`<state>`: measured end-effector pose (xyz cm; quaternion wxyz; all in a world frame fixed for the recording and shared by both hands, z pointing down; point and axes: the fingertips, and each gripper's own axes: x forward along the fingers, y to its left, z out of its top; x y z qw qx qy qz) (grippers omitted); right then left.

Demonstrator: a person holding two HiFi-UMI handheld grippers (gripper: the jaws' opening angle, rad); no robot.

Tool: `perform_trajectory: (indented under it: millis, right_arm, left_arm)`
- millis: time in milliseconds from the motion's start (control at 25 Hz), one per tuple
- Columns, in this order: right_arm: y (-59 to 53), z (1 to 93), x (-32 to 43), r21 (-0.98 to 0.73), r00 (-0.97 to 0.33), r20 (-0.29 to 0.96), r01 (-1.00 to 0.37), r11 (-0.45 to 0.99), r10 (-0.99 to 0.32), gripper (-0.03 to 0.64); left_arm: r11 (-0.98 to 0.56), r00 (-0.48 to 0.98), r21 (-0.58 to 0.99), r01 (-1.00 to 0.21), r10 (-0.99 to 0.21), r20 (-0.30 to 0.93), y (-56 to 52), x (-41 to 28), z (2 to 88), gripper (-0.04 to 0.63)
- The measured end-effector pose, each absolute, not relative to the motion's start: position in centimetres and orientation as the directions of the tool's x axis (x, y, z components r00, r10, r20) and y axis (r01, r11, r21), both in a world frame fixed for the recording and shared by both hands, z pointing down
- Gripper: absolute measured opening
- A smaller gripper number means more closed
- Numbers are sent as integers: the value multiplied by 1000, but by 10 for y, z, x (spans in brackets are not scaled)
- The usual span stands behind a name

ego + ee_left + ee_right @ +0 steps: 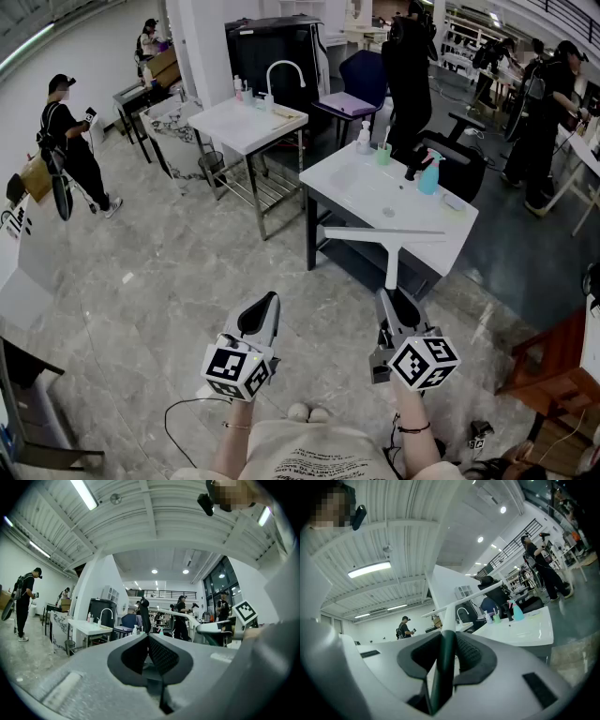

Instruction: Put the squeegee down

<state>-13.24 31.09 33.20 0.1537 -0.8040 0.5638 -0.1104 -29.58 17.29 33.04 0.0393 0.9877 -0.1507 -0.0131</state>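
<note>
- Right gripper view: the right gripper (pixel 447 638) has its jaws clamped on the dark green handle of the squeegee (pixel 449 616). The pale shaft runs up and away from the pads to a long cross blade.
- The left gripper (pixel 148 645), seen in its own view, has its jaws pressed together with nothing between them. It is idle.
- From the head view, both grippers are held level over the tiled floor (pixel 169 281), side by side and apart.
- The squeegee is in the air, blade forward. The blade overlaps the near edge of the white washbasin counter (pixel 412 202). I cannot tell whether it is over the top or just short of it.
- On the counter, a teal spray bottle (pixel 429 173) and a green cup (pixel 383 153) stand along the far side. The near part looks bare.
- Judged from this, the step in hand is the carry toward a resting place, and the squeegee is not yet put down.
- The next move probably calls for:
  - bringing the blade and shaft over the bare near part of the counter;
  - lowering until the squeegee lies supported along its length, clear of the bottle and cup;
  - only then parting the right jaws and drawing straight back, so the handle is not dragged off the edge.
</note>
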Motion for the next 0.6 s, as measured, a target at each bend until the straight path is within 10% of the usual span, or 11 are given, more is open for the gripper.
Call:
perform_trajectory:
  millis: [600]
  right_arm:
    - [319,343,-123,-383,313,4,-877,-290,-950,98]
  left_arm:
    - [-946,949,91,-311,-313,-19,190,-286,337,21]
